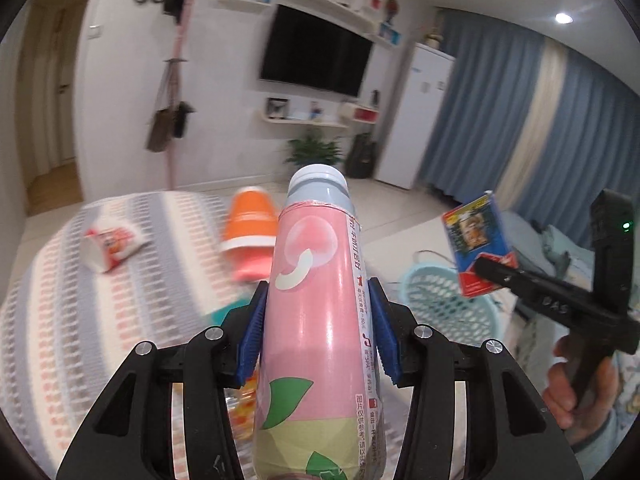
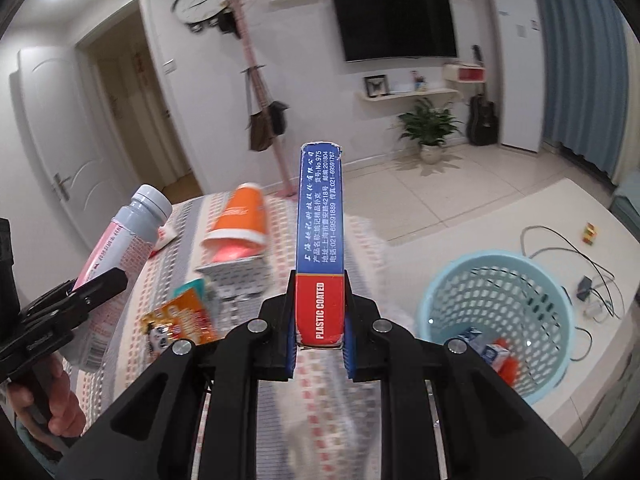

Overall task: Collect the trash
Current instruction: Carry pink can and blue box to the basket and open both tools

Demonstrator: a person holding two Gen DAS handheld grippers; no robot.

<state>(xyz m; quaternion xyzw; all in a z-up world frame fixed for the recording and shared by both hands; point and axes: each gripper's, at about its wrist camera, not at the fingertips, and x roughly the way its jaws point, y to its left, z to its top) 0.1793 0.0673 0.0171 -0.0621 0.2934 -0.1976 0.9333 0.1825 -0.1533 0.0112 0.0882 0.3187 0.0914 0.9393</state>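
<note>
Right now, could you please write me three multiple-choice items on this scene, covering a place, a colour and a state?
1. Where is the basket?
A. on the striped table
B. on the floor, right of the table
C. on a wall shelf

2. What colour is the paper cup lying on the striped table?
A. orange
B. green
C. black

3. What is the left claw doing?
A. hanging open
B. clamping the pink bottle
C. clamping a cable

Answers:
1 B, it stands on pale floor beside the table.
2 A, its wall is orange.
3 B, both blue pads press the bottle's sides; the right claw clamps the card box.
</note>
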